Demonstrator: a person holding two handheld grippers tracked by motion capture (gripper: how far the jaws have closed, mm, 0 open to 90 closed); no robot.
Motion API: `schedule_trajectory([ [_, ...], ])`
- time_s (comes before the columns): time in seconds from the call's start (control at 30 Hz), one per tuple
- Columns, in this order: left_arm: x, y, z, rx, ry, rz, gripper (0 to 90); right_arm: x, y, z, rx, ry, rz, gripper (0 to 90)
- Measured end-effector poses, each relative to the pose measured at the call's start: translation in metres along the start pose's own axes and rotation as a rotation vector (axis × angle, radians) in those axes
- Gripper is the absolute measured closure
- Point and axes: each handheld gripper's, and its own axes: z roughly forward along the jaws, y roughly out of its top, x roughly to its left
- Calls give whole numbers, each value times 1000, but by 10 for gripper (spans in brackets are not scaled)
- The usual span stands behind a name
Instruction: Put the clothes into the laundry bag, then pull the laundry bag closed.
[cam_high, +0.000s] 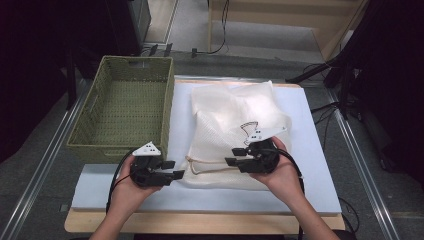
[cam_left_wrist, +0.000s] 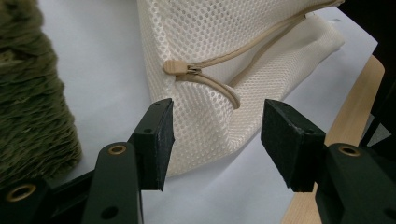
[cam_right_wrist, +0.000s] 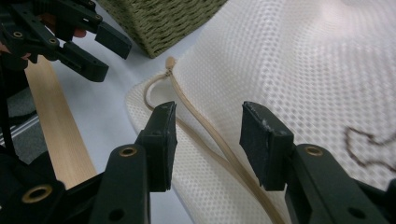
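Bag: cream-white mesh laundry bag (cam_high: 235, 132) with beige zip, lying flat and slightly puffed on the white rectangular foam mat (cam_high: 310, 130), right of centre.
Surface: fine honeycomb netting, softly creased; a thin dark squiggle (a wire or thread, hard to tell) on the right part.
Zip: beige zip line (cam_right_wrist: 212, 140) along the near edge, ending at a small beige zip pull (cam_left_wrist: 177, 67) at the near-left corner.
Left gripper (cam_high: 170, 171): just left of the bag's near-left corner, jaws spread apart, nothing between the pads, corner of the mesh just beyond them.
Right gripper (cam_high: 234, 156): over the bag's near edge, jaws parted and astride the zip line without pinching it.
Basket: olive-green woven rectangular basket (cam_high: 122, 107) on the far left, beside the mat.
Table: pale wooden tabletop edge (cam_high: 200, 220) along the near side.
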Motion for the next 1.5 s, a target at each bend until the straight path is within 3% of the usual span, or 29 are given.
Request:
schedule_trajectory([
  [0.1, 2, 0, 0, 10, -8, -25, 487, 4, 3, 8, 10, 5, -8, 566],
  [0.5, 7, 0, 4, -9, 30, -12, 458, 2, 12, 34, 33, 57, 28, 582],
  [0.77, 6, -1, 13, -3, 48, 22, 447, 1, 12, 41, 38, 46, 18, 580],
  [1.03, 10, -2, 21, -28, 60, 13, 451, 4, 9, 47, 45, 46, 1, 577],
  [1.5, 9, -1, 43, 23, 99, 49, 452, 6, 8, 50, 54, 54, -2, 578],
])
